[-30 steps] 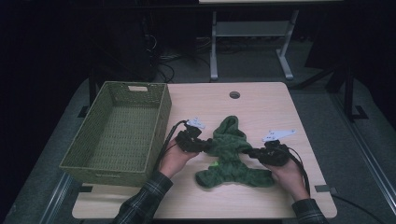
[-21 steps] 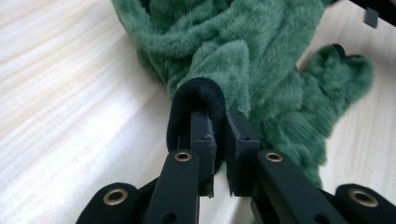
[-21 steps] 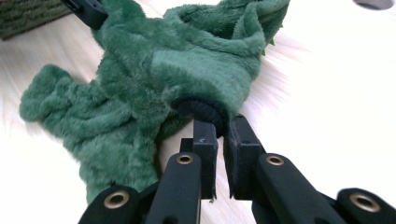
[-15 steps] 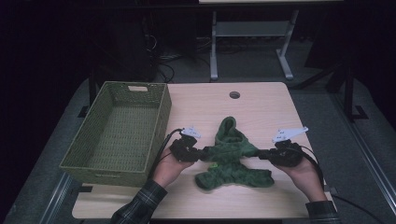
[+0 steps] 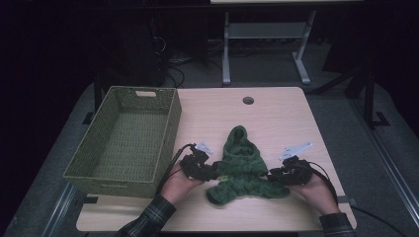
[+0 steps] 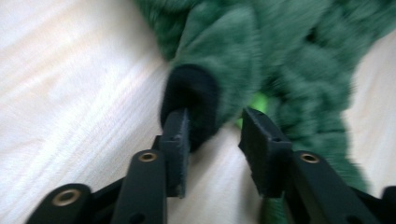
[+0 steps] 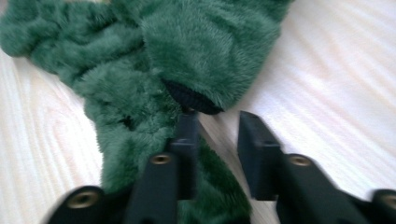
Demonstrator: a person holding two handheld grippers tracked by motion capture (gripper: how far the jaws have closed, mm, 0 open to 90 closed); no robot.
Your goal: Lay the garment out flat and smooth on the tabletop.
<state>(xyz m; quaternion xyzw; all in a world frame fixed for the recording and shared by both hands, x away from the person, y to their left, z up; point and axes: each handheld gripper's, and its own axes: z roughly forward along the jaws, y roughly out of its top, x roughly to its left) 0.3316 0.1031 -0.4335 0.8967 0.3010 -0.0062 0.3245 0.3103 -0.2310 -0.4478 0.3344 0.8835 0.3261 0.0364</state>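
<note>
A green furry hooded garment (image 5: 242, 165) lies flat on the wooden table (image 5: 276, 118), hood pointing away and sleeves spread to both sides. My left gripper (image 5: 213, 172) lies at the end of its left sleeve. Its jaws have just been opening: in the left gripper view (image 6: 212, 126) the black cuff (image 6: 191, 93) rests against one pad, not pinched. My right gripper (image 5: 272, 175) is at the right sleeve, and its jaws have also just been opening. In the right gripper view (image 7: 217, 123) the dark cuff (image 7: 191, 100) lies just ahead of the tips, with bare table between the pads.
A woven green basket (image 5: 108, 182) with nothing in it stands on the left of the table, close to my left hand. A round cable hole (image 5: 248, 100) sits at the far middle. Bare table lies beyond the garment and to its right.
Both hands drew the sleeves outward, and the garment now lies spread. The right hand has since come back inward a little. Both sleeves lie loose on the table.
</note>
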